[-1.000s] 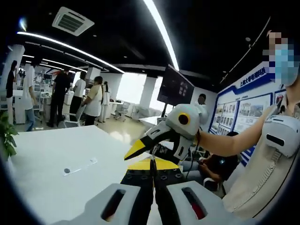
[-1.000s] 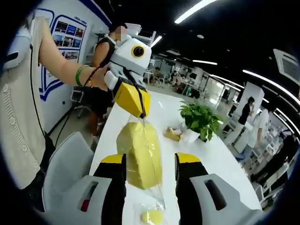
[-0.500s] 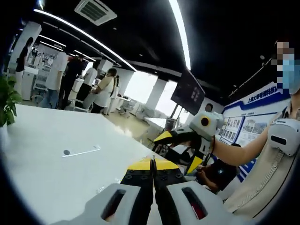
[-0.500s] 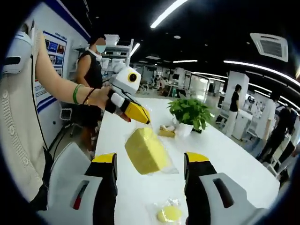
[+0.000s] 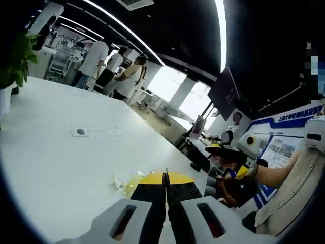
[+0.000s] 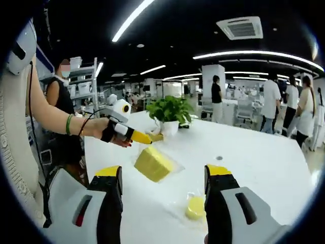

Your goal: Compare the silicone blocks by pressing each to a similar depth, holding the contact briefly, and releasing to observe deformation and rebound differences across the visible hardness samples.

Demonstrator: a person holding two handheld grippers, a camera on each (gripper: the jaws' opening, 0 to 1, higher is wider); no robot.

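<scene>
Left tongs [image 6: 144,138] pinch the clear bag's [image 6: 172,165] edge, jaws fully together; inside the bag sits the large yellow silicone block [image 6: 152,163], now resting on the white worktop [image 6: 254,152] just below the tips. Right tongs [image 6: 162,175] stand wide apart, gripping nothing. A second clear bag with a small round yellow block [image 6: 194,207] lies on the worktop between the right jaws. Potted plant [image 6: 170,113] stands behind. Versus 1.0 s ago: big block was lifted and hanging upright; it has since come down flat onto the worktop.
</scene>
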